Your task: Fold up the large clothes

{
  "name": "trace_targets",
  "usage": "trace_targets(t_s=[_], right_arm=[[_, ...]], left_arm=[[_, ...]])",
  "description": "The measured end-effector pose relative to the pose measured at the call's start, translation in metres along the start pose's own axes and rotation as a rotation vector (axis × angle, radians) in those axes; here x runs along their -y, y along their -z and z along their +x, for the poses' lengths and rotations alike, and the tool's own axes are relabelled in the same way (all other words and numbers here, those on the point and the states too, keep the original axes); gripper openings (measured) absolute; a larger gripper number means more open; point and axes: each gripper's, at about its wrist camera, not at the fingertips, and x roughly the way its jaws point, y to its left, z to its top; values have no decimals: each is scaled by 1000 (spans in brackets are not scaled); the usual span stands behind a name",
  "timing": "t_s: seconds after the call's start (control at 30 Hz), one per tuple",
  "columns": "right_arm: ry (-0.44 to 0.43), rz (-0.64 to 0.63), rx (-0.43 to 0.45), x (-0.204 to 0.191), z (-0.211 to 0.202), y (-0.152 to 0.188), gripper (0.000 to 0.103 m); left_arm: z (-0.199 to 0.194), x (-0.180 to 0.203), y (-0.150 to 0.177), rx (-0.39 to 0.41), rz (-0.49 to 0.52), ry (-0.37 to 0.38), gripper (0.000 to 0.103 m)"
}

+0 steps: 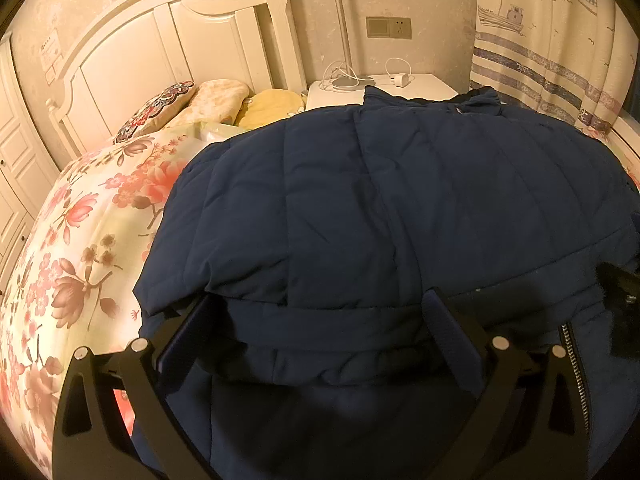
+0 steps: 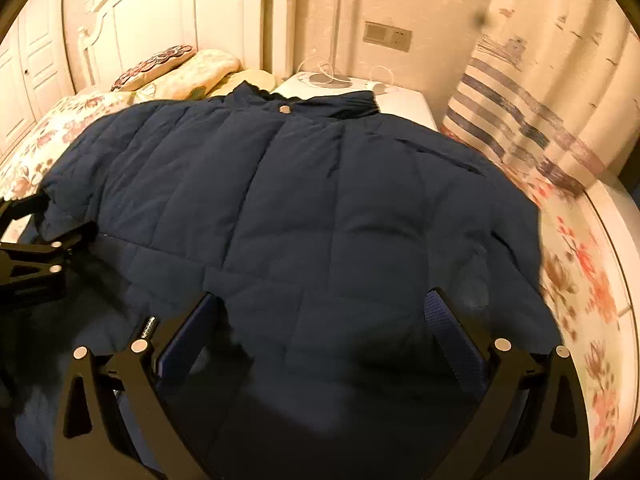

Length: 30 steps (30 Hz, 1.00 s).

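A large navy quilted jacket lies spread on a floral bedspread, collar toward the headboard. My left gripper hovers low over the jacket's near left part, open wide, with a fold of the fabric between its fingers. A zipper runs by its right finger. In the right wrist view the jacket fills the middle, with a snap button at the collar. My right gripper is open over the near right part. The left gripper shows at that view's left edge.
A white headboard and pillows stand at the far end of the bed. A white nightstand holds a lamp base and a charger cable. A striped curtain hangs at the right, and the bed's right edge is near.
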Motion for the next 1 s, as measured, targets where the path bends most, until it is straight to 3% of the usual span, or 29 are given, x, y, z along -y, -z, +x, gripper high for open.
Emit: trace_targets(t_s=[0.17, 0.3, 0.43, 0.53, 0.6, 0.7, 0.77, 1.0], right_arm=[[-21, -6, 31, -8, -44, 23, 99], [-48, -19, -127, -8, -13, 48, 99], [-85, 74, -128, 5, -28, 47, 99], [-110, 53, -84, 2, -53, 59, 99], [-114, 27, -83, -1, -61, 71, 99], [-120, 4, -163, -2, -50, 88, 99], [-111, 3, -138, -5, -60, 94, 99], [-176, -91, -67, -31, -112, 124, 99]], left_arm=[[0, 0, 0, 0, -1, 2, 101], [0, -1, 0, -2, -2, 3, 101], [-14, -10, 6, -17, -18, 21, 99], [-61, -20, 30, 12, -62, 130, 100], [-90, -15, 52, 27, -14, 181, 101], [-98, 0, 89, -44, 72, 163, 101], [-90, 5, 111, -103, 102, 147, 101], [-137, -17, 137, -36, 4, 163, 101]])
